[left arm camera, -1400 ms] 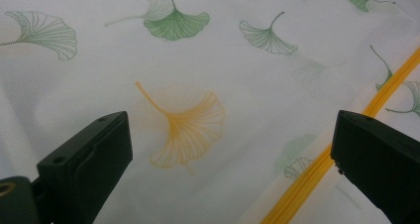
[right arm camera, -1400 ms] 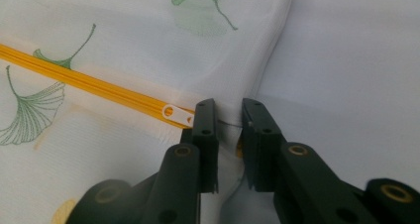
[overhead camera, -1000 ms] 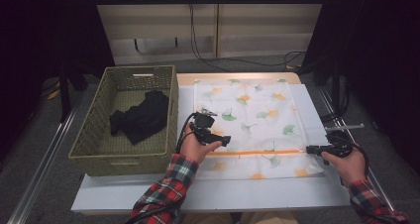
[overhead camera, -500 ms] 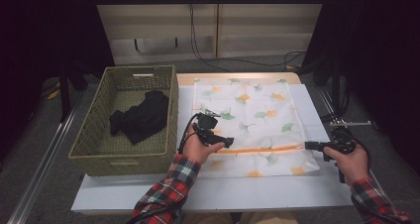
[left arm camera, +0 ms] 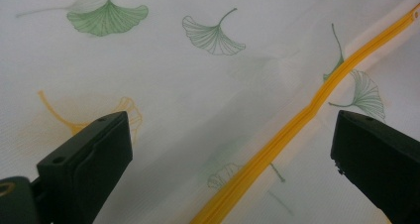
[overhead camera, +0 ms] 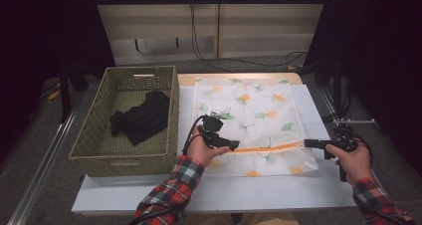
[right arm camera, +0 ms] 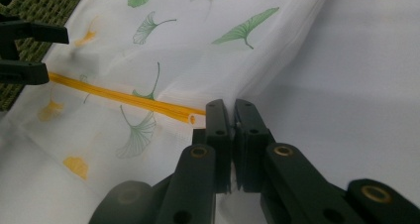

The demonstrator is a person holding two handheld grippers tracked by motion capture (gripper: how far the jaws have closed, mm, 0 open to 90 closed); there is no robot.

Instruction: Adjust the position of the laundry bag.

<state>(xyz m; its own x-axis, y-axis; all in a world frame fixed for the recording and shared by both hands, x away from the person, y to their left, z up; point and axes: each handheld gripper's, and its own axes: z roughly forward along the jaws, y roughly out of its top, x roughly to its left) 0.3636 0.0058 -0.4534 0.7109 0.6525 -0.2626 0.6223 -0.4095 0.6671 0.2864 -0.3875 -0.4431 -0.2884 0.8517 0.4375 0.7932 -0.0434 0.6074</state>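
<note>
A white cloth bag (overhead camera: 249, 110) printed with ginkgo leaves lies flat on the table, an orange zipper (overhead camera: 268, 148) running across its near part. My left gripper (overhead camera: 226, 144) rests at the zipper's left end. In the left gripper view it (left arm camera: 230, 125) stands open, and the zipper (left arm camera: 292, 125) passes between its jaws. My right gripper (overhead camera: 307, 143) is at the zipper's right end. Its jaws (right arm camera: 233, 105) are shut on the bag's edge just beside the zipper's end (right arm camera: 190, 119); the cloth creases toward the tips. The left gripper (right arm camera: 57, 55) shows far off there.
A woven basket (overhead camera: 171, 110) stands left of the bag with a black garment (overhead camera: 142, 118) inside. The white board (overhead camera: 224, 190) has bare room in front of the bag and to its right. Cables and rails run along the floor beyond the table.
Both hands have stayed about where they were. The right gripper's tips have edged slightly left, and the orange zipper now shows as a straighter, plainer line between the grippers.
</note>
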